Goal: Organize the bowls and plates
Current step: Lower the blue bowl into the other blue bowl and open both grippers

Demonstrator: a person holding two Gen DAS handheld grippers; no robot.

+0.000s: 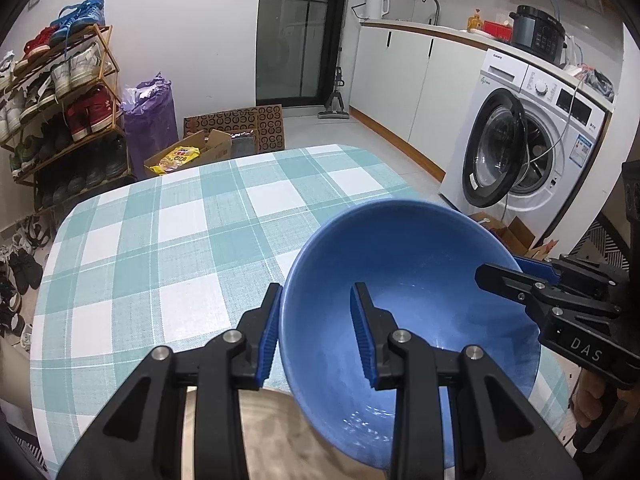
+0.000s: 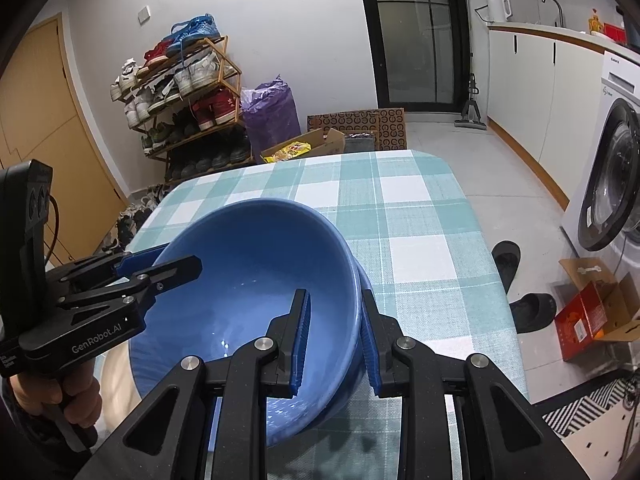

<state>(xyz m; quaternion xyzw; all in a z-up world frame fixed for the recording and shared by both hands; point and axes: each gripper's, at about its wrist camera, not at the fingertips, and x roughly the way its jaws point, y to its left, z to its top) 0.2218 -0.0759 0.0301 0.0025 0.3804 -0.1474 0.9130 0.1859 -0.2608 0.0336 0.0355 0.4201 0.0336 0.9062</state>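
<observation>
we see a table (image 1: 192, 216) with a green and white checked cloth in a room with a shoe rack (image 1: 60, 100), a washing machine (image 1: 532, 140) and white cupboards (image 1: 420, 80). the blue bowl (image 1: 408, 280) is above the near part of the table, tipped so its open side faces us. it is round, so no side is longer. our left hand-held gripper (image 1: 316, 332) and right hand-held gripper (image 2: 334, 340) each have one finger inside and one outside its rim, pinching it.
</observation>
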